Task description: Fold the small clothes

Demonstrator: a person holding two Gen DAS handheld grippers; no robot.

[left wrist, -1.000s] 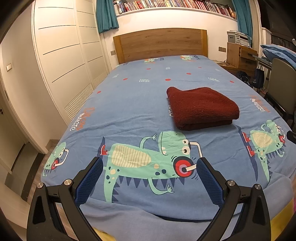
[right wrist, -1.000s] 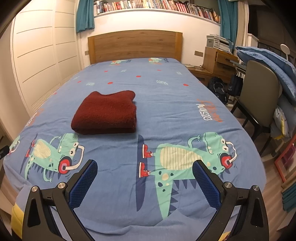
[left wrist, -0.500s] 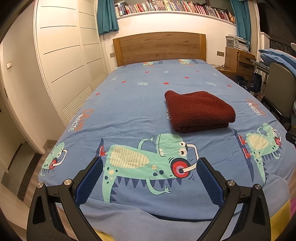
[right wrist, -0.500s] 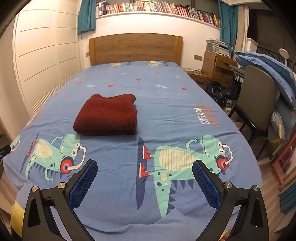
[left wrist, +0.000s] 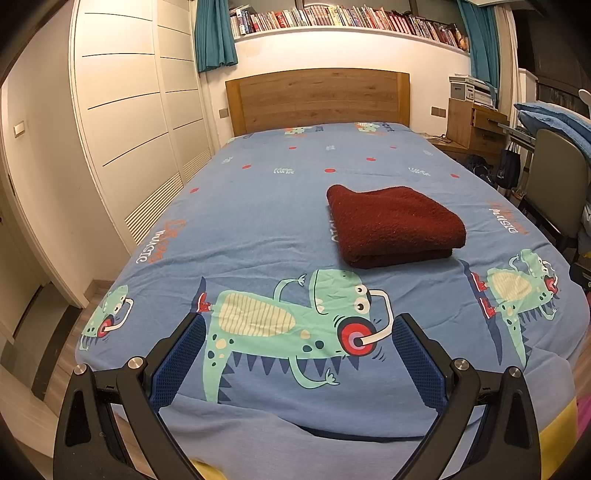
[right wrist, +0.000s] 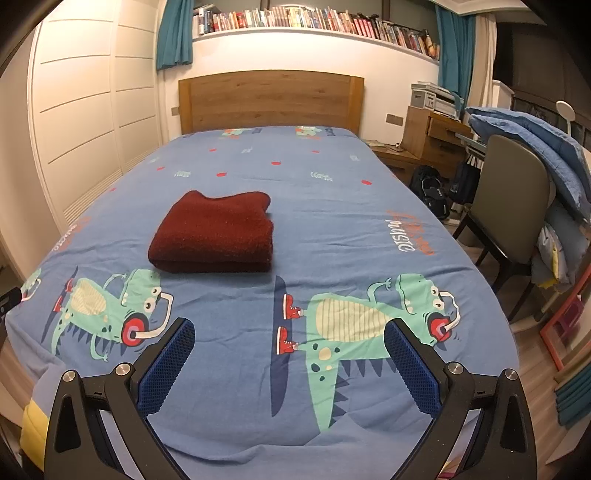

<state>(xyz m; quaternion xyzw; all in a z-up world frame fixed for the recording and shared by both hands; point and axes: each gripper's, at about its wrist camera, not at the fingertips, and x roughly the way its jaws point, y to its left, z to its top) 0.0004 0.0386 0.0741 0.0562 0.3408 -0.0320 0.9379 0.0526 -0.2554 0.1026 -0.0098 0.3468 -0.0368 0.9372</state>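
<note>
A dark red garment [left wrist: 393, 223] lies folded into a thick rectangle on the blue dinosaur-print bed sheet [left wrist: 258, 221]. In the right wrist view the same folded garment [right wrist: 216, 232] sits left of centre on the sheet [right wrist: 332, 221]. My left gripper [left wrist: 298, 321] hovers over the foot of the bed, open and empty, well short of the garment. My right gripper [right wrist: 287, 325] is also open and empty near the foot edge, with the garment ahead and to its left.
A wooden headboard [left wrist: 317, 98] closes the far end. White wardrobe doors [left wrist: 122, 122] line the left side. A grey chair [right wrist: 513, 192] piled with blue bedding, a wooden desk [right wrist: 432, 142] and bags stand right of the bed. A bookshelf [right wrist: 314, 20] runs above.
Both grippers have drawn back and tilted up a little, so the folded garment sits lower and farther off in both views. Both stay open; the garment has not moved.
</note>
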